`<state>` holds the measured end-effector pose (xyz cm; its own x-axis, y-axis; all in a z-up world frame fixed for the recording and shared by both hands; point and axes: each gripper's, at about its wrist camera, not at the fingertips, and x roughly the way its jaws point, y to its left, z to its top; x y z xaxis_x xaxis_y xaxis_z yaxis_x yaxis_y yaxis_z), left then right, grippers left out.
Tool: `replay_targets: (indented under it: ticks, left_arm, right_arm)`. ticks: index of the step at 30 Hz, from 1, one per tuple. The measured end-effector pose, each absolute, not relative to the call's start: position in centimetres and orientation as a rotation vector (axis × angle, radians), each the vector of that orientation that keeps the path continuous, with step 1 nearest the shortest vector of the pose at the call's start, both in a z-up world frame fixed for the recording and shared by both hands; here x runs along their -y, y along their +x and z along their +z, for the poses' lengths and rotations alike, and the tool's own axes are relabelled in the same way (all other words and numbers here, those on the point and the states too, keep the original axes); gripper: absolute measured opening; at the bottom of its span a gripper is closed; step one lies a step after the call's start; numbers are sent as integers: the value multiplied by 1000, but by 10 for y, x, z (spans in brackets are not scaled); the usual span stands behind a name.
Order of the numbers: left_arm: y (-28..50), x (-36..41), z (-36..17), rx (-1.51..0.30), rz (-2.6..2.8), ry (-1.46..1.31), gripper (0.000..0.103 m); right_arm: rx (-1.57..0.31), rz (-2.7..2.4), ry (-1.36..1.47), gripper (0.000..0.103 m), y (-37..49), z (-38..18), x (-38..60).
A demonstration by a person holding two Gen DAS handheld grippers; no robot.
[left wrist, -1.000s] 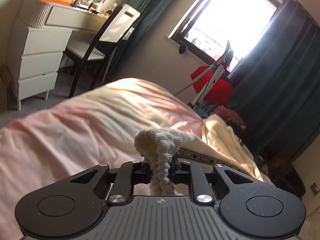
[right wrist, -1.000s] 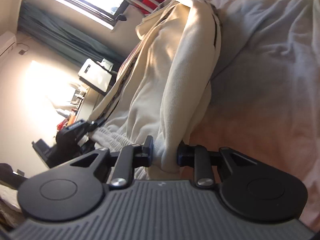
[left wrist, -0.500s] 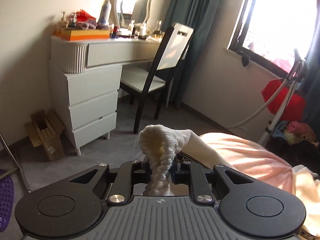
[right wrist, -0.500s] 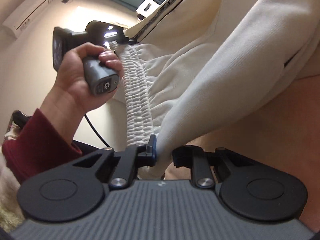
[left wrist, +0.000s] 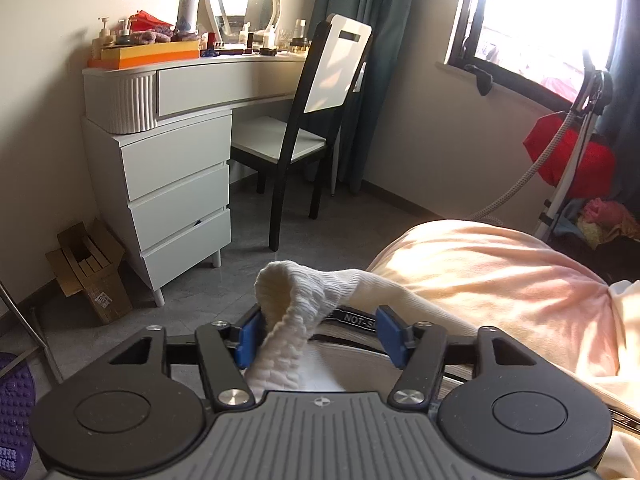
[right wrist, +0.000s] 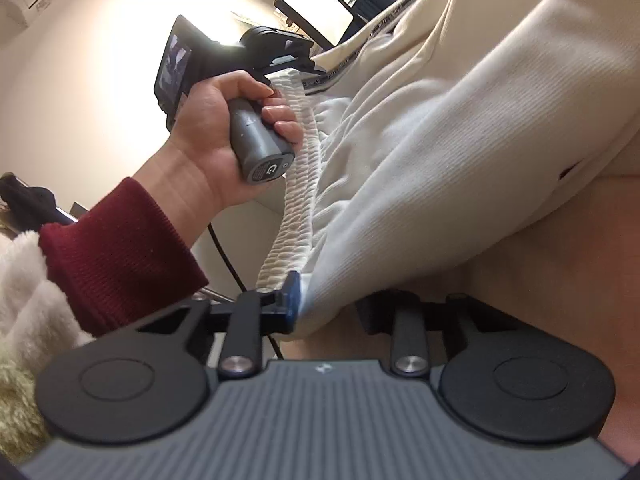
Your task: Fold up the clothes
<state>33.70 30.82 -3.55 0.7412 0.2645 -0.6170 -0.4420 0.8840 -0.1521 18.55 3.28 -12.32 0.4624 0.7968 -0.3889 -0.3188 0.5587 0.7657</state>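
Cream trousers with a ribbed elastic waistband (left wrist: 294,312) and a black lettered side stripe lie on the pink bed (left wrist: 500,268). My left gripper (left wrist: 320,334) is open, its blue pads spread; the waistband rests loose against the left pad. In the right wrist view the waistband (right wrist: 298,184) stretches from the left gripper down to my right gripper (right wrist: 330,308), which is open with the cream cloth (right wrist: 460,140) lying between its jaws against the left blue pad. A hand in a red sleeve (right wrist: 208,140) holds the left gripper's handle.
A white dresser with drawers (left wrist: 176,192) and a black-and-white chair (left wrist: 312,132) stand beyond the bed's edge. A cardboard box (left wrist: 90,272) sits on the grey floor. A window (left wrist: 552,20), dark curtains and a red bag (left wrist: 576,156) are at right.
Both grippers have opened and let go of the trousers' waistband. The left gripper swung from over the bed toward the dresser; the right moved close under the cloth.
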Motion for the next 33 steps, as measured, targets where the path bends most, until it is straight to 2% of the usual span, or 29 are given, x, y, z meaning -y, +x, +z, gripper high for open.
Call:
replay_targets:
  ticks: [1,2,5,10,12,19,27,33]
  left_arm:
    - [326,-302,-28,-610,388,-314,69]
    - [315,-296,-20,-596,377,-328,74]
    - [279,-269,6,-552,331,-347,83]
    - [212,-206,44,-497,210,-320,88]
    - [184,-176,54,-470,153,-290,96]
    - [133,-78,57,-452,-7,-225,98]
    - [171,2,45,-490,-58,-166,101]
    - [271,46,15,-465,-53,-142,102]
  right_arm:
    - [-795,740,652,87,180,-113,-25]
    - [-770,727,633,89,174,-103,-18]
    - [-674,701,558,88,150,-69,12]
    - [-558,596,465,87,108,-26,94]
    - [-497,561,413,87,84,-18,129]
    - [-388,373,325,87,36,0,232]
    - [-293,197,390,87,52,7,300]
    - [-313,97,405,87,82,-35,335]
